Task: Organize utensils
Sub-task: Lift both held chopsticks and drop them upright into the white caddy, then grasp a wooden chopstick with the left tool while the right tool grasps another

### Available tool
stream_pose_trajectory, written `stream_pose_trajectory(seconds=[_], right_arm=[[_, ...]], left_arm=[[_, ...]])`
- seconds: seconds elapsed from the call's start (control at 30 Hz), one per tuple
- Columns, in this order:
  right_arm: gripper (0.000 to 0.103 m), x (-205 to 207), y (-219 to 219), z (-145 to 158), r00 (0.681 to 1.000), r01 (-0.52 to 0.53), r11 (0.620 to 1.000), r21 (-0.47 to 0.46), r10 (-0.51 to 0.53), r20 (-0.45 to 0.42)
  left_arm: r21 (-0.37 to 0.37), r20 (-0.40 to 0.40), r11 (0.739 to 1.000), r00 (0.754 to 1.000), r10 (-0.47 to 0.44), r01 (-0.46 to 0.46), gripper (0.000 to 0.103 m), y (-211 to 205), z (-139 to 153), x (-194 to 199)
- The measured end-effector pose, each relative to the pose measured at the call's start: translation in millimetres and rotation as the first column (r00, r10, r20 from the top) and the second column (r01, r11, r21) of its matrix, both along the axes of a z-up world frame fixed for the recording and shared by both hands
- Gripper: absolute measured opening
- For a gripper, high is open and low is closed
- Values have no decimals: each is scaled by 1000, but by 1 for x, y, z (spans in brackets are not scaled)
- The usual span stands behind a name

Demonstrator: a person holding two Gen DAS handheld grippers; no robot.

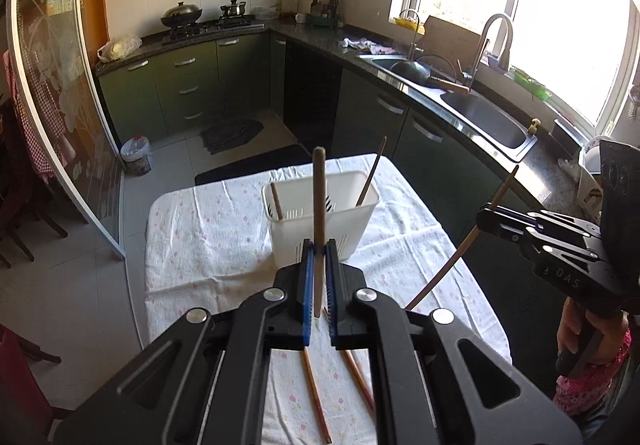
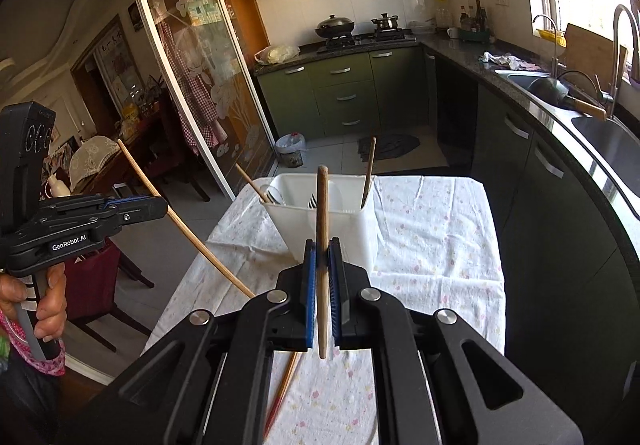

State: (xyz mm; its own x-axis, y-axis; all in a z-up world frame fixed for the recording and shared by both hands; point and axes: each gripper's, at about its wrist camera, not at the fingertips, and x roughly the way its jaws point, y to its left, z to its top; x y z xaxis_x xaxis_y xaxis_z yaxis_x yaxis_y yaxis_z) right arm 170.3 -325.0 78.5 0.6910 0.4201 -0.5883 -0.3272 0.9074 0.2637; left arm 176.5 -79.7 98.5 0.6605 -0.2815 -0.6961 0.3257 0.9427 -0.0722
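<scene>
A white utensil holder [image 1: 320, 213] stands on the clothed table [image 1: 200, 237], with two chopsticks [image 1: 371, 173] leaning in it. It also shows in the right wrist view [image 2: 324, 221], where forks sit inside. My left gripper [image 1: 319, 249] is shut on a wooden chopstick [image 1: 319, 205], held upright just in front of the holder. My right gripper [image 2: 323, 249] is shut on another wooden chopstick [image 2: 322, 229], also upright before the holder. Each gripper shows in the other's view, the right gripper [image 1: 486, 221] at the right and the left gripper [image 2: 160, 205] at the left, with a long chopstick through it.
Two more chopsticks [image 1: 316, 397] lie on the cloth under my left gripper. A kitchen counter with a sink [image 1: 488, 121] runs along the right. A glass sliding door [image 1: 60, 125] and chairs stand to the left. A small bin [image 1: 137, 155] is on the floor.
</scene>
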Motion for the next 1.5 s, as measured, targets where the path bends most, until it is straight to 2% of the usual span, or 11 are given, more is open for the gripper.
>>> stream_pose_trajectory(seconds=[0.23, 0.43, 0.53, 0.67, 0.83, 1.0, 1.13, 1.27, 1.3, 1.4, 1.5], right_arm=[[7, 24, -1, 66, 988, 52, 998, 34, -57, 141], [7, 65, 12, 84, 967, 110, 993, 36, -115, 226], [7, 89, 21, 72, 968, 122, 992, 18, -123, 220], [7, 118, 32, 38, 982, 119, 993, -11, -116, 146], [7, 135, 40, 0, 994, 86, 994, -67, -81, 74], [28, 117, 40, -4, 994, 75, 995, -69, -69, 87], [33, 80, 31, 1, 993, 58, 997, -52, -53, 103], [40, 39, 29, -28, 1000, 6, 996, -86, -4, 20], [41, 28, 29, -41, 1000, -14, 996, -93, 12, -13], [42, 10, 24, -82, 994, -48, 993, -105, 37, -101], [42, 1, 13, -112, 986, -42, 993, -111, 23, -165]], left_arm=[[-41, 137, 999, 990, 20, -15, 6, -19, 60, 23], [-38, 131, 997, 989, 73, -69, 6, -30, 52, 61], [-28, 92, 995, 991, 94, -91, 6, -29, 32, 82], [11, 25, 994, 994, 108, -109, 6, -27, 2, 98], [49, -30, 993, 994, 105, -104, 6, -24, -26, 99], [66, -36, 992, 993, 113, -110, 51, -21, -32, 83], [103, -28, 990, 995, 95, -92, 62, -21, -37, 56], [164, -120, 985, 990, 79, -58, 63, -17, -75, 26], [178, -164, 983, 983, 80, -50, 58, -16, -91, 21], [174, -340, 985, 938, 70, -11, 38, -13, -142, 10], [170, -464, 985, 883, 68, 13, 27, -12, -184, 5]])
